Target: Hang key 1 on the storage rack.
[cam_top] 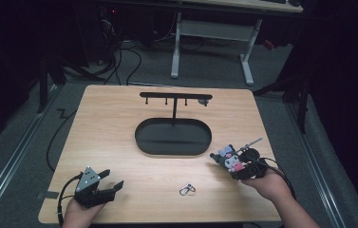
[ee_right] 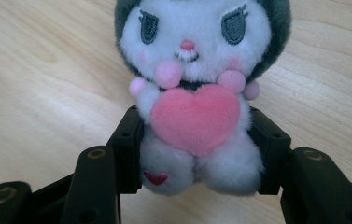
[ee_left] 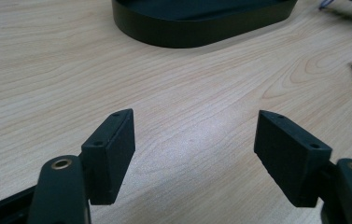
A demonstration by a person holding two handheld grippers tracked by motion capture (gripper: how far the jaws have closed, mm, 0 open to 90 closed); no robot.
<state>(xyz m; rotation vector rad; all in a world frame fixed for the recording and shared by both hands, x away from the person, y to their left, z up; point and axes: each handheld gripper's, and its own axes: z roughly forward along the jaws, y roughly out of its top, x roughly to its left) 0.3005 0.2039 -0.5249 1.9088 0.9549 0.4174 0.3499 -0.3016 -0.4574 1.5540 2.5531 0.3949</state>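
**Inspector:** Dim room, dark floor with cables, 1 light wooden table [cam_top: 119,142]. Start with the item in hand.

**Assistant:** 1 plush toy [ee_right: 197,93], grey hood, white face, pink heart on its chest. It sits at the table's right side, pinched low on the body by the right gripper [cam_top: 241,167]. In the right gripper view both pads press into its flanks. A small metal chain part sticks out behind it in the high view.

**Inspector:** Next outward?

**Assistant:** 1 metal clasp [cam_top: 187,189] lies loose on the wood near the front edge, between the hands. Beyond it stands 1 black hanger stand [cam_top: 174,99] on an oval base [cam_top: 173,137], mid-table, with about 3 short pegs under its bar.

**Inspector:** Other tool?

**Assistant:** The left gripper [cam_top: 101,186] rests at the front left, jaws spread wide, nothing between them.

**Inspector:** Risks?

**Assistant:** My judgement: the grip is on soft stuffing, low down, so the toy may tip or squirm out when lifted. The loop would then be hard to bring onto a peg. A careless sweep of the left hand could knock the clasp off the edge.

**Inspector:** Totals?

**Assistant:** 2 grippers, 1 toy, 1 clasp, 1 stand.
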